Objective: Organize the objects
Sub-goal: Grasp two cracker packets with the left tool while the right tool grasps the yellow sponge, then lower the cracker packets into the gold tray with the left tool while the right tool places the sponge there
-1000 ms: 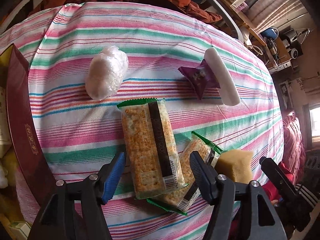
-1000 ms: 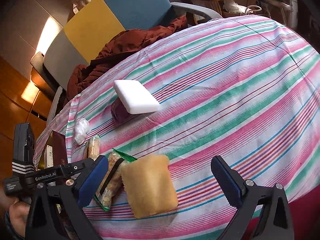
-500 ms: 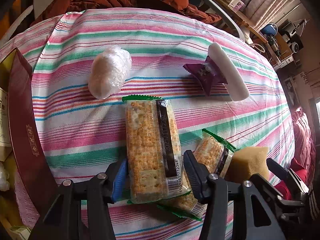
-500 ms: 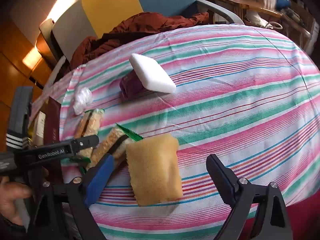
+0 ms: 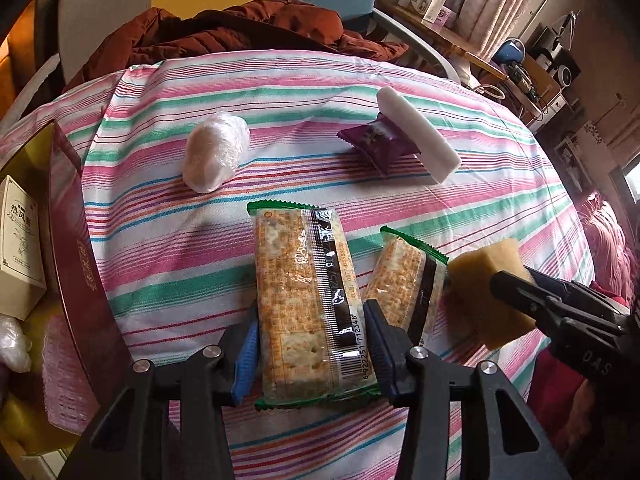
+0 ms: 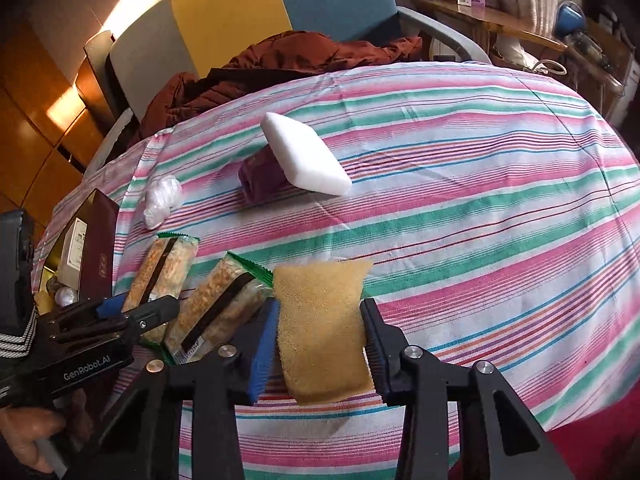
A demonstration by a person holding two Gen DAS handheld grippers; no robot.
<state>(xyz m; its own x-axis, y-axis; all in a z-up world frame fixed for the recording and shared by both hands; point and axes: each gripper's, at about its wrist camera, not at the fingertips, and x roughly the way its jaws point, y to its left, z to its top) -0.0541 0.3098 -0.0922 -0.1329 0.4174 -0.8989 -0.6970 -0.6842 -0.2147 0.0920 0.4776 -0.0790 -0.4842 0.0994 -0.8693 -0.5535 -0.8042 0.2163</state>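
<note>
My left gripper [image 5: 310, 346] is shut on a cracker packet [image 5: 306, 296] with green ends, gripped near its barcode end. A second cracker packet [image 5: 404, 280] lies just right of it. My right gripper [image 6: 320, 340] is shut on a yellow sponge [image 6: 322, 320], which also shows in the left wrist view [image 5: 486, 280]. Farther back on the striped tablecloth [image 6: 480, 208] lie a clear-wrapped white lump [image 5: 216, 152], a purple snack pouch [image 5: 374, 140] and a white foam block [image 6: 306, 160] resting on the pouch.
A dark red box [image 5: 76, 260] with a small white carton [image 5: 20, 240] inside stands at the table's left edge. A brown jacket [image 6: 280, 60] lies on a chair behind the table. Cluttered shelves stand at the right.
Both grippers have closed: the left one on the cracker packet, the right one on the yellow sponge. Both views have tilted up toward the far side of the table.
</note>
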